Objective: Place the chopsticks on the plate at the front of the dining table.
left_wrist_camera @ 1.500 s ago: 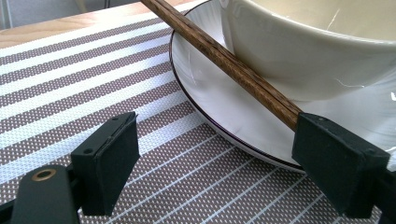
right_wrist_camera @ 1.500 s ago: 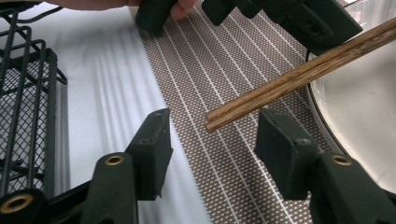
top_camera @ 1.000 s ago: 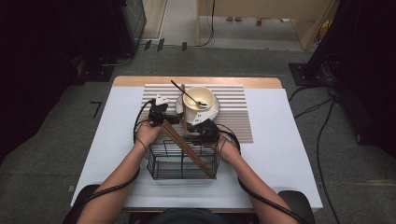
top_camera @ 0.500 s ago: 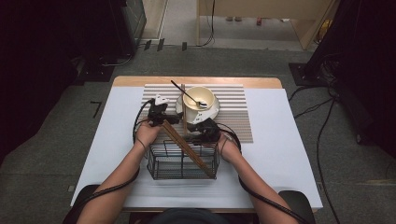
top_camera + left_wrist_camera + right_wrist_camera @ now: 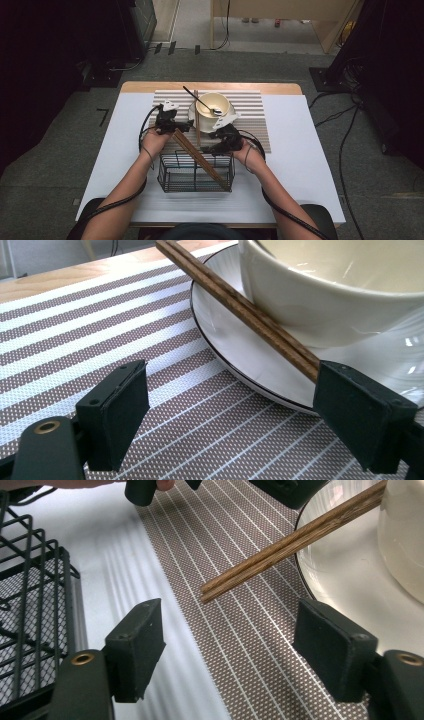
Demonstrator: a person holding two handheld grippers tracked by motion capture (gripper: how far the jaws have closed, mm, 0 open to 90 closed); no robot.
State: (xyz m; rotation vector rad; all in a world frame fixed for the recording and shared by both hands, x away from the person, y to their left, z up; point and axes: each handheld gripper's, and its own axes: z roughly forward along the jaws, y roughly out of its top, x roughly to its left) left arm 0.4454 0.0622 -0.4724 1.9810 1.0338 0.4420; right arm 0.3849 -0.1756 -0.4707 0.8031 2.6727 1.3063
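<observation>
A cream bowl (image 5: 212,105) (image 5: 325,300) stands on a white saucer (image 5: 235,345) (image 5: 340,580) with a black spoon (image 5: 200,102) in it. One pair of brown chopsticks (image 5: 196,120) (image 5: 240,305) (image 5: 280,550) rests on the saucer's rim, its end over the mat. A second pair (image 5: 200,160) leans slantwise in the black wire basket (image 5: 180,182) (image 5: 35,595). My left gripper (image 5: 181,125) (image 5: 237,372) is open beside the saucer, the chopsticks' end by its right jaw. My right gripper (image 5: 215,145) (image 5: 230,612) has just been opening its jaws; nothing is between them, and the chopsticks' end lies just ahead.
The brown-and-white striped placemat (image 5: 250,125) lies under the saucer on a white-covered table (image 5: 300,165). The basket stands at the near edge of the mat, between my forearms. Cables trail from both grippers across the cloth.
Both hands stay about where they were. At this size I see no clear shift of the bowl, the basket or either pair of chopsticks.
</observation>
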